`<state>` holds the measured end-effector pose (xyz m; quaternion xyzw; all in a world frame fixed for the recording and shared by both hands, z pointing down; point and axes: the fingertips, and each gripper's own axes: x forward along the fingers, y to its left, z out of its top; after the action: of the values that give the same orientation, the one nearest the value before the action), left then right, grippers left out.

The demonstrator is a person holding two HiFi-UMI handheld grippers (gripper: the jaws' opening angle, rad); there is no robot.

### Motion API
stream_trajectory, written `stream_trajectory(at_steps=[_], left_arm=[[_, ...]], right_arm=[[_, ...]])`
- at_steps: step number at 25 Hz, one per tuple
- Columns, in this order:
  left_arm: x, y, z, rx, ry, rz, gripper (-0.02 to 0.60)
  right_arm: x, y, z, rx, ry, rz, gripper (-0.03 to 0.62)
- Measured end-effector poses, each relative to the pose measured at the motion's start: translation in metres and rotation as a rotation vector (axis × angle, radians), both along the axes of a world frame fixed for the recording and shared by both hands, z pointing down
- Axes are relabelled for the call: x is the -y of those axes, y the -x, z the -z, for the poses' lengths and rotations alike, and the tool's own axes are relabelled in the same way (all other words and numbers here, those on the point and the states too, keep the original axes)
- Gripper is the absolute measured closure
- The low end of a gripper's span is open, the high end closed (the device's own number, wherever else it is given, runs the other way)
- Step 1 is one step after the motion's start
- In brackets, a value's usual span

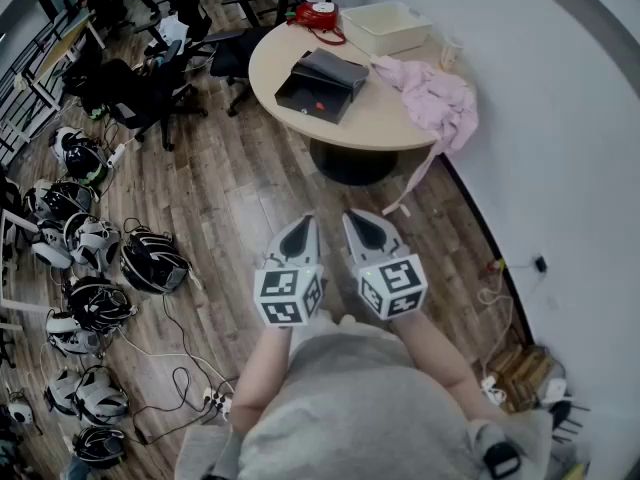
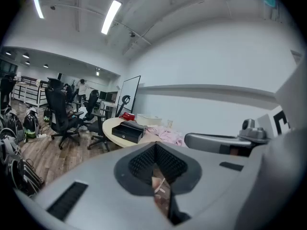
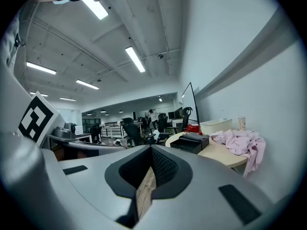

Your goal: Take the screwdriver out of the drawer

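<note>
Both grippers sit low in the middle of the head view, side by side over the wooden floor and just in front of your body. Your left gripper has its jaws pressed together with nothing between them, and only a thin slit of floor shows through in the left gripper view. Your right gripper is closed the same way and is also empty. Both are well apart from the round bench, which stands in the upper middle of the frame. The black drawer box rests on the bench's near left part. You cannot make out the screwdriver itself. Only a small red spot shows at the box's front, too small to identify. A pink cloth lies to the right of the box and hangs over the bench edge. A white tray and a red thing sit at the far side. Helmets lie along the left edge of the floor, and office chairs stand at upper left.
</note>
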<state>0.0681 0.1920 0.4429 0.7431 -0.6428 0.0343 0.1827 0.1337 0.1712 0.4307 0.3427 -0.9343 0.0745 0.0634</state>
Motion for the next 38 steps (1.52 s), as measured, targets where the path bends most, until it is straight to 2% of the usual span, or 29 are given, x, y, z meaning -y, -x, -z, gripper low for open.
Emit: stream_trajectory(at_steps=[10,25,32,38], left_arm=[[-0.005,0.000,-0.005,-0.031,0.020,0.005,0.583],[0.002,-0.008,-0.011,-0.021,0.039,0.023,0.583],[0.024,0.005,-0.019,-0.018,0.049,0.018,0.583],[0.067,0.023,-0.018,-0.010,0.040,-0.014,0.583]], right_arm=[[-0.006,-0.003,-0.002,-0.019,0.026,-0.013,0.595],[0.007,-0.016,-0.013,-0.013,0.064,-0.027,0.595],[0.030,-0.001,-0.016,0.014,0.085,-0.005,0.595],[0.072,0.022,-0.015,0.015,0.090,-0.009,0.595]])
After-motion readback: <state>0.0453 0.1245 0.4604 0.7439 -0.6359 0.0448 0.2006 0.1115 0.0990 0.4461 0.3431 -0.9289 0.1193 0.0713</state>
